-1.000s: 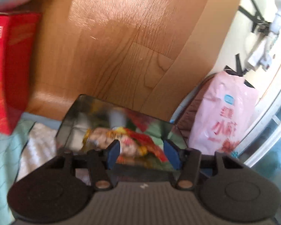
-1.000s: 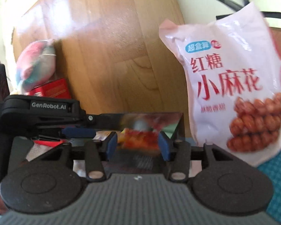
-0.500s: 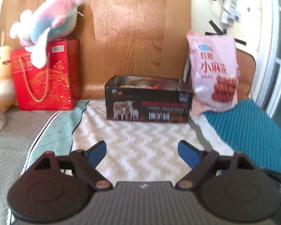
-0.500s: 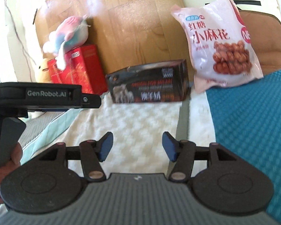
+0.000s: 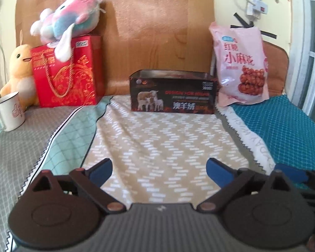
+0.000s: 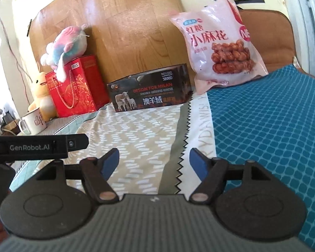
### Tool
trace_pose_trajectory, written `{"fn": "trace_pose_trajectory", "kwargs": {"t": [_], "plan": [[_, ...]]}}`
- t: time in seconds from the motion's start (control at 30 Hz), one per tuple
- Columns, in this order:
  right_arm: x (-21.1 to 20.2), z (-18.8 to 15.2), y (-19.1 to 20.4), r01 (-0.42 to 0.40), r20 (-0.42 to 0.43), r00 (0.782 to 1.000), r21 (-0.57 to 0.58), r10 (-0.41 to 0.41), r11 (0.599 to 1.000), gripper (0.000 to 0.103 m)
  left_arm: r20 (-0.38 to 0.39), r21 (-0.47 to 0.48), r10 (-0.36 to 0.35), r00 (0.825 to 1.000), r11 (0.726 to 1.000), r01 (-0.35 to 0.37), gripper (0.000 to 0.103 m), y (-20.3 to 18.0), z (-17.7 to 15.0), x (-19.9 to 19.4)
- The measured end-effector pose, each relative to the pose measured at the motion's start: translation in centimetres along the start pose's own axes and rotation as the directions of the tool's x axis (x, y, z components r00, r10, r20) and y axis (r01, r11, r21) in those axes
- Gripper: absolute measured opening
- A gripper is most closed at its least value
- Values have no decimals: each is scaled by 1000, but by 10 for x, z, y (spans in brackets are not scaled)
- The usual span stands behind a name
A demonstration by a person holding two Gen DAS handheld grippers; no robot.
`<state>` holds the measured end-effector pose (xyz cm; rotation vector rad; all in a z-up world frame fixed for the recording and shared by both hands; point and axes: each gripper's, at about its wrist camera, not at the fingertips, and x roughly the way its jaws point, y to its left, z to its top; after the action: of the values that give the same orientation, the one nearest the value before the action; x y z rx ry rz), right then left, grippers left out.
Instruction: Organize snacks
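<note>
A black open-topped box (image 5: pixel 173 93) with sheep pictures stands at the back of the bed against the wooden headboard; it also shows in the right wrist view (image 6: pixel 151 95). A pink snack bag (image 5: pixel 240 67) leans upright to its right, also in the right wrist view (image 6: pixel 219 47). My left gripper (image 5: pixel 159 171) is open and empty, low over the chevron blanket, well in front of the box. My right gripper (image 6: pixel 154 161) is open and empty, beside the left one, whose body (image 6: pixel 37 147) shows at its left.
A red gift bag (image 5: pixel 66 71) with a pastel plush toy (image 5: pixel 69 21) on top stands left of the box. A yellow duck plush (image 5: pixel 21 73) and a white mug (image 5: pixel 8 111) sit further left. A teal quilt (image 6: pixel 273 126) covers the right side.
Both grippers have pulled back from the box and opened. A second ago they were close together at the box's rim over the snacks inside; now they hover far in front.
</note>
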<state>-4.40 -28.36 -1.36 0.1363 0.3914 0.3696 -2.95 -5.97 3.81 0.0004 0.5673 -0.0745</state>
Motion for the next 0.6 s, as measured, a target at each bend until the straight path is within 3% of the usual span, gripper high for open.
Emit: {"fn": "trace_pose_trajectory", "kwargs": {"t": [0.17,0.6], "plan": [[8,2,-4,-20,-48,999,23,21,1000,81,-15,-33,46,999,998,-46,100,10,-2,9],[5,3,-18,-28,-25,999,137,32,990,89,-46,-62,75,996,995,-78,103,16,-5,27]]}}
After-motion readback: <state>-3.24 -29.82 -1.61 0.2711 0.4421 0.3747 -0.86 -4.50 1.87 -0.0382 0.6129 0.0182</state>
